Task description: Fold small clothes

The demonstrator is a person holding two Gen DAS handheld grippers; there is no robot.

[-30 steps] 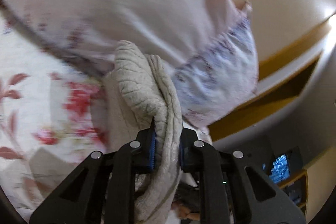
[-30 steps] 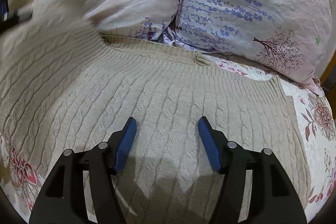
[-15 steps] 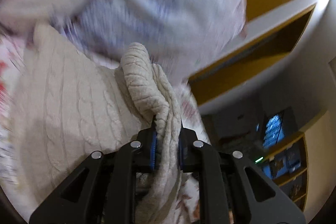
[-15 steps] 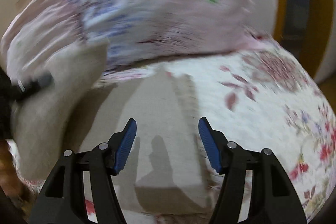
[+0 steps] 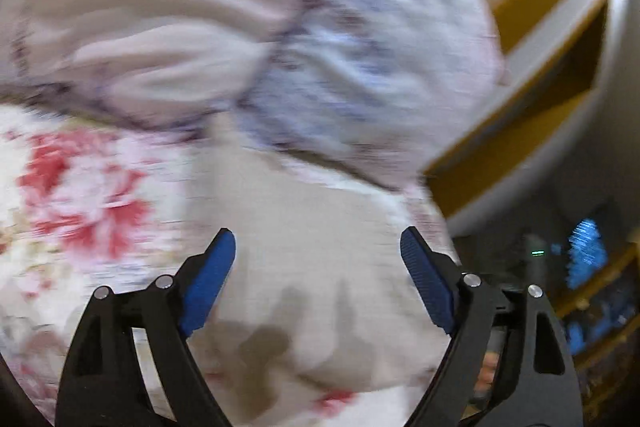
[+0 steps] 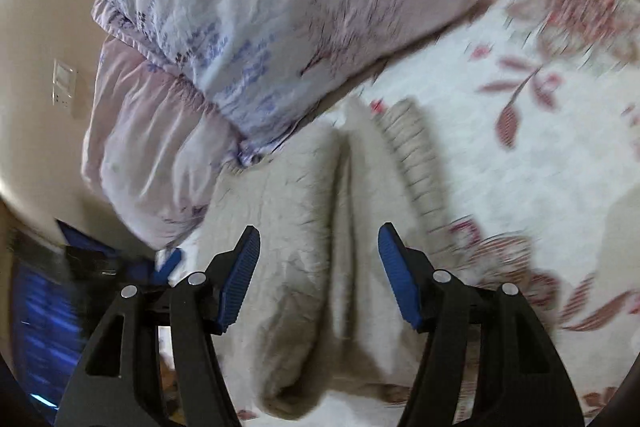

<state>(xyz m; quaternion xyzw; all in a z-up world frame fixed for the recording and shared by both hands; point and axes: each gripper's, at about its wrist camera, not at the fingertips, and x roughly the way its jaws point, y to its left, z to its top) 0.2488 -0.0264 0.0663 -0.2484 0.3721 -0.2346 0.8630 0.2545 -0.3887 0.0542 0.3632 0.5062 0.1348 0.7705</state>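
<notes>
A beige cable-knit sweater (image 6: 296, 211) lies folded over itself on the floral bedsheet (image 6: 540, 155), its ribbed edge (image 6: 412, 147) towards the right. My right gripper (image 6: 319, 247) hovers just above it, open, nothing between its blue pads. In the blurred left wrist view the same sweater (image 5: 316, 239) lies flat below my left gripper (image 5: 318, 251). Its jaws are opening wide and no cloth is pinched between them. A blue tip of the left gripper (image 6: 170, 263) shows at the sweater's left edge in the right wrist view.
Two pale pillows (image 6: 256, 27) with purple flower prints lie against the wall just beyond the sweater. A yellow-trimmed ledge (image 5: 532, 95) and dark shelves (image 5: 592, 287) stand to the right of the bed. A wall switch plate (image 6: 64, 83) is at the far left.
My left gripper carried the sweater's fold across, then let it go and its jaws spread apart. My right gripper swung and rolled from over the spread sweater to its folded end.
</notes>
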